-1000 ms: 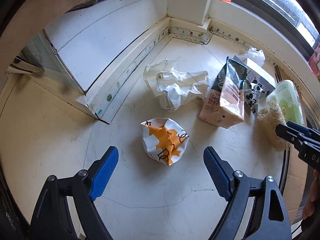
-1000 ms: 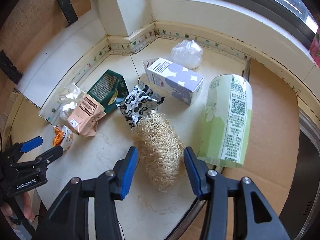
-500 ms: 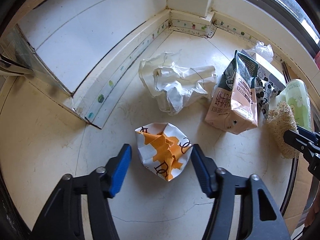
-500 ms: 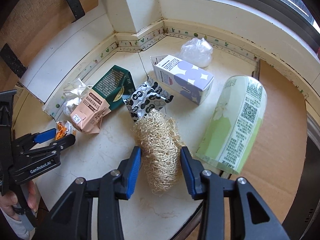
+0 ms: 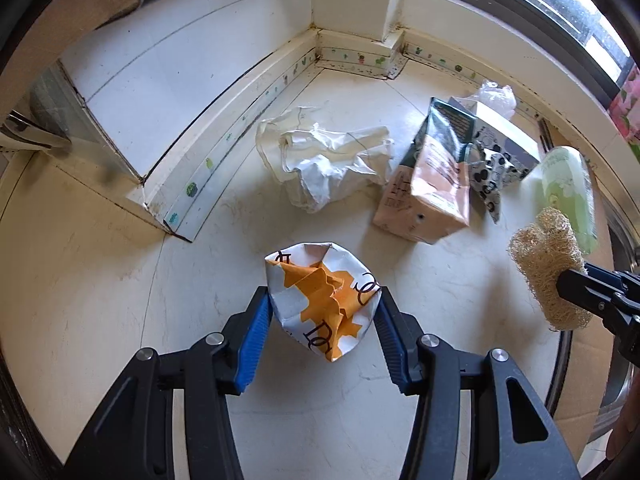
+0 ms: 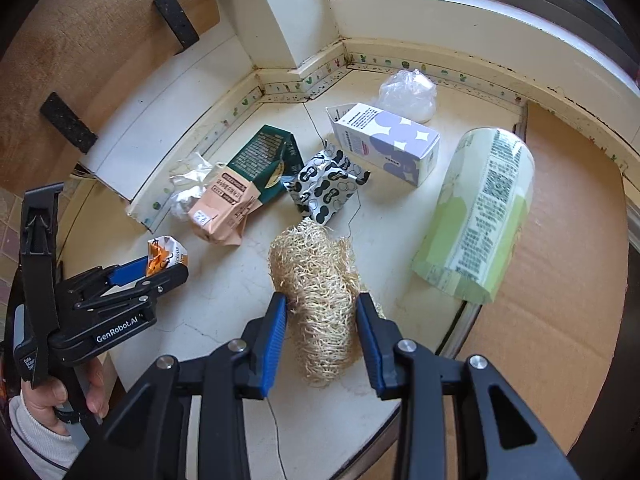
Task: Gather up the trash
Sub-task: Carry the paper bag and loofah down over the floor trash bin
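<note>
A crumpled orange-and-white paper wrapper (image 5: pixel 320 304) lies on the pale floor between the blue pads of my left gripper (image 5: pixel 322 294). Its jaws are closing, and both pads touch the wrapper's sides. A beige loofah sponge (image 6: pixel 316 280) sits between the pads of my right gripper (image 6: pixel 321 298), whose jaws are also closing and squeeze it at mid-length. The left wrist view shows the loofah (image 5: pixel 548 256) at the right edge, with the right gripper (image 5: pixel 572 280) on it. The right wrist view shows the left gripper (image 6: pixel 160 268) on the wrapper (image 6: pixel 166 254) at the lower left.
Beyond lie a crumpled white plastic bag (image 5: pixel 328 160), a pink-and-green pouch (image 5: pixel 432 184), a black-and-white patterned wrapper (image 6: pixel 326 184), a white-and-purple carton (image 6: pixel 388 144), a clear bag (image 6: pixel 408 94) and a green roll pack (image 6: pixel 480 212). Cardboard (image 6: pixel 568 240) covers the right. A white step (image 5: pixel 160 80) rises at left.
Both grippers have dropped onto their items and narrowed. The left pads now touch the wrapper. The right pads now pinch the loofah.
</note>
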A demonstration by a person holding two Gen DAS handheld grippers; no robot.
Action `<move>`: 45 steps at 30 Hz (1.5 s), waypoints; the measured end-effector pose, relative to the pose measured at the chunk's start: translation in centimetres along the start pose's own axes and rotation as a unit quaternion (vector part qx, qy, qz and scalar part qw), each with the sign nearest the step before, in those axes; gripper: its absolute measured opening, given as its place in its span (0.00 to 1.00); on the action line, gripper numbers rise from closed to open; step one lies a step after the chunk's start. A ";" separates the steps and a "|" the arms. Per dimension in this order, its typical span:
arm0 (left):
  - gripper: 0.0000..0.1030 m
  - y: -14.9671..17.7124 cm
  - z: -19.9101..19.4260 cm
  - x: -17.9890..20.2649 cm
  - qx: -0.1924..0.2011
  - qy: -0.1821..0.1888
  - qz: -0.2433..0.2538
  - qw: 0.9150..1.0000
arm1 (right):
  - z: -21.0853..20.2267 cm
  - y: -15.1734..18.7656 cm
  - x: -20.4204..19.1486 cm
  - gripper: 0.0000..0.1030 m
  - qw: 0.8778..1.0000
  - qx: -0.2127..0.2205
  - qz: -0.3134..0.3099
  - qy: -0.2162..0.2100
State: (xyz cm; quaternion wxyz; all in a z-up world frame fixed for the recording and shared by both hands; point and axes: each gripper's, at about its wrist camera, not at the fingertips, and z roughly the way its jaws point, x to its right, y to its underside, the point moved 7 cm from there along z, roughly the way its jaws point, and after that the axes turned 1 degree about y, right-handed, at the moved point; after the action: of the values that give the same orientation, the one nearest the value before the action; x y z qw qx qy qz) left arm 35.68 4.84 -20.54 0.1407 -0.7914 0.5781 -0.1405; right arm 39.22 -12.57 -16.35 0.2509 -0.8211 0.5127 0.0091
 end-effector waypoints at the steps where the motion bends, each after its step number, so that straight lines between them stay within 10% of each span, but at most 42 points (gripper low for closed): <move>1: 0.48 0.2 -0.4 0.2 0.000 0.002 0.002 1.000 | -0.3 0.2 -0.1 0.34 1.000 0.001 0.002 -0.003; 24: 0.48 7.0 -12.3 2.0 0.036 0.067 0.108 0.991 | -7.7 6.1 -4.4 0.34 0.997 0.047 0.058 -0.013; 45: 0.48 18.7 -19.7 -3.3 0.042 0.132 0.204 0.969 | -13.2 20.9 -14.8 0.34 0.984 0.081 0.155 0.027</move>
State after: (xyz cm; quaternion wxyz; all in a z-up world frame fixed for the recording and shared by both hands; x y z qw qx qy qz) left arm 10.76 1.37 -9.77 0.1219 -0.6246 0.7343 -0.2362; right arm 11.33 -12.99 -9.23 0.2987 -0.7081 0.6396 -0.0158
